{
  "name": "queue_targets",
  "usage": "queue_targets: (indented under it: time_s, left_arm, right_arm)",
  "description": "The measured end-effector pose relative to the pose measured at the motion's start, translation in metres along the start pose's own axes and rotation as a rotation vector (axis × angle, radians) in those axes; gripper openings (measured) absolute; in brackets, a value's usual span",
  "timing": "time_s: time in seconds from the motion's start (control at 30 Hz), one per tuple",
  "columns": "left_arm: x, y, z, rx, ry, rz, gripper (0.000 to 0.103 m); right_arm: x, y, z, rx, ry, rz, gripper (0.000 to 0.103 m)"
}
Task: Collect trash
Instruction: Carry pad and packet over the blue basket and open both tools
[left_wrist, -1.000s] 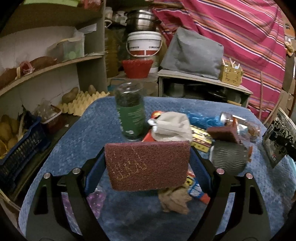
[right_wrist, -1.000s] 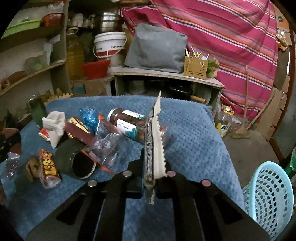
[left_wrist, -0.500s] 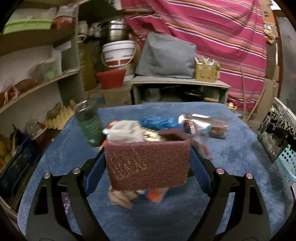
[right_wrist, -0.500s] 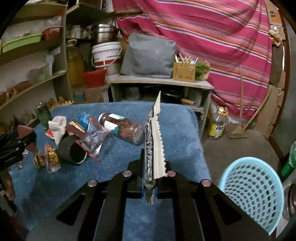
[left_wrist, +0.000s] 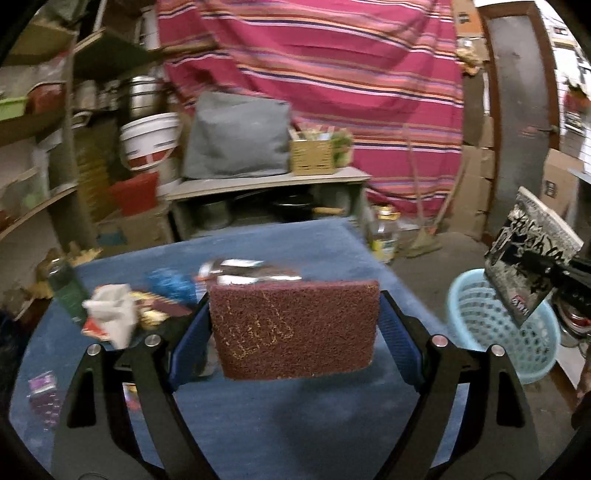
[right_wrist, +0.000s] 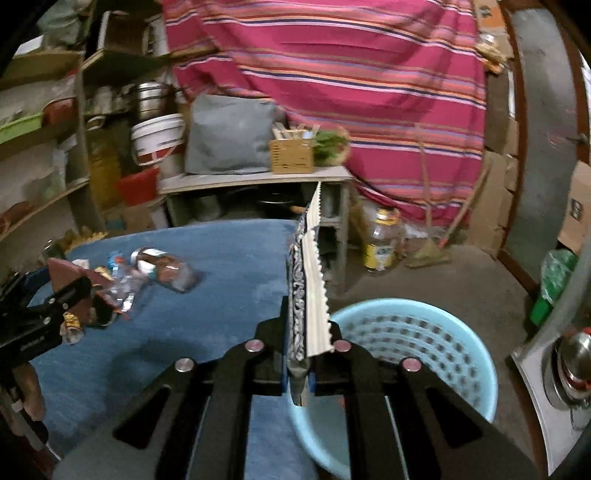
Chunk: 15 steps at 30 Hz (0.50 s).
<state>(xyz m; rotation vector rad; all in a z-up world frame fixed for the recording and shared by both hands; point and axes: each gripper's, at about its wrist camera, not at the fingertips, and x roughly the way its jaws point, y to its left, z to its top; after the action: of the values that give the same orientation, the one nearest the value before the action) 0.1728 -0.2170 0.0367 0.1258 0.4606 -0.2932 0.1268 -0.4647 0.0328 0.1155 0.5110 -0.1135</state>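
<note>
Both grippers swung right since the earlier frames: basket now in both views, trash pile slid to the left side. Left wrist view: left gripper (left_wrist: 294, 328) clamped wide on a maroon scouring pad (left_wrist: 295, 328), pad held flat-on to the camera, blue pads pressing its two side edges, pad lifted clear of the blue-covered table (left_wrist: 295, 417). Pile at 9 to 10 o'clock of the pad: green glass bottle (left_wrist: 68, 291) upright, crumpled white tissue (left_wrist: 110, 314) just beside it, blue wrapper (left_wrist: 170, 282) and a jar on its side (left_wrist: 255, 271) just behind the pad's top edge, blurred. Purple packet (left_wrist: 43, 393) alone at 8 o'clock near the table edge. Light-blue plastic basket (left_wrist: 491, 332) on the floor at 3 o'clock, off the table's right edge; black-and-white foil wrapper (left_wrist: 532, 254) hangs above its rim, pinched by the right gripper coming in from the frame's right edge. Right wrist view: right gripper (right_wrist: 300, 354) fully clenched on the foil wrapper, seen edge-on, serrated edge pointing to 12 o'clock. Basket rim at 4 o'clock, just beside the fingers, partly under them; interior mostly hidden. Table at 9 o'clock with the jar and clear plastic scraps (right_wrist: 122, 291); left gripper with the pad at the far left edge.
</note>
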Motion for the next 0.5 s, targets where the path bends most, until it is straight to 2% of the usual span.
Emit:
queue_targets:
  time_s: [0.3, 0.5]
  left_arm:
    - [0.021, -0.097, -0.004, 0.043, 0.020, -0.119, 0.083]
    - [0.040, -0.144, -0.010, 0.068, 0.047, -0.166, 0.083]
  right_arm:
    - [-0.002, -0.094, -0.018, 0.098, 0.045, -0.100, 0.007]
    - [0.004, -0.120, -0.032, 0.120, 0.075, -0.126, 0.007]
